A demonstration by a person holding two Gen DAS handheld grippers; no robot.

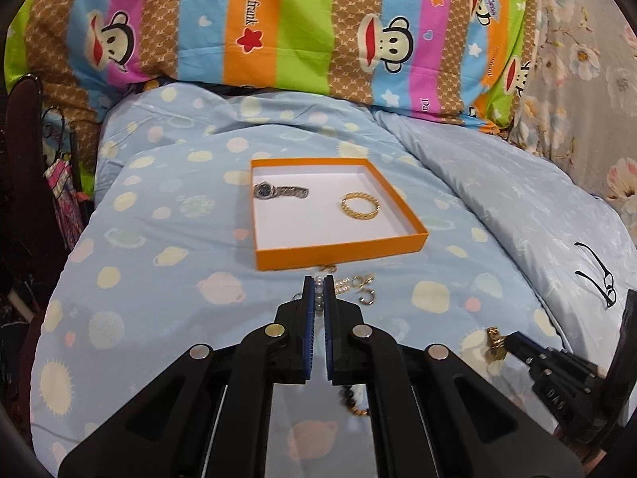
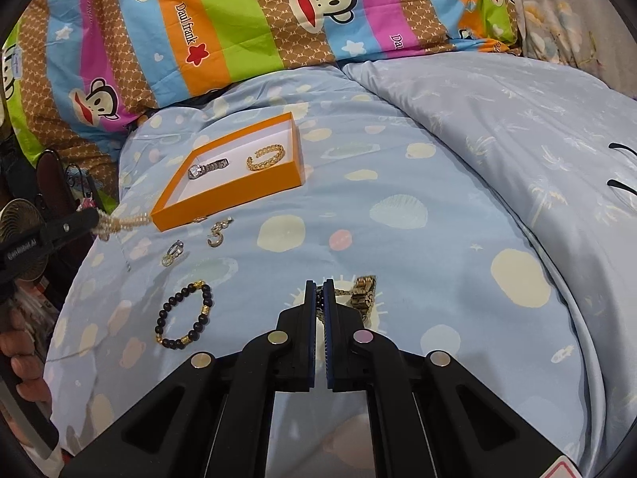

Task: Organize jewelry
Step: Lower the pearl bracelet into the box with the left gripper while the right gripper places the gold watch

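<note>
An orange tray [image 1: 338, 253] [image 2: 223, 195] lies on the blue bedspread and holds a silver watch [image 1: 280, 191] [image 2: 207, 168] and a gold bangle [image 1: 360, 206] [image 2: 266, 158]. My left gripper [image 1: 318, 283] is shut on a pearl strand [image 1: 318, 298] [image 2: 115, 223] just in front of the tray's near wall. My right gripper [image 2: 318, 285] [image 1: 503, 344] is shut on a gold watch [image 2: 362, 292] [image 1: 495, 342], low over the bedspread. A black bead bracelet [image 2: 184, 316] [image 1: 352, 400] and small earrings [image 2: 217, 235] [image 1: 364, 288] lie loose on the bedspread.
A striped monkey-print pillow [image 1: 318, 28] [image 2: 239, 20] lies behind the tray. A pale blue quilt fold [image 1: 517, 207] [image 2: 497, 119] rises to the right. Black glasses [image 1: 597, 275] lie on it. Dark furniture and clutter [image 1: 24, 199] stand off the bed's left edge.
</note>
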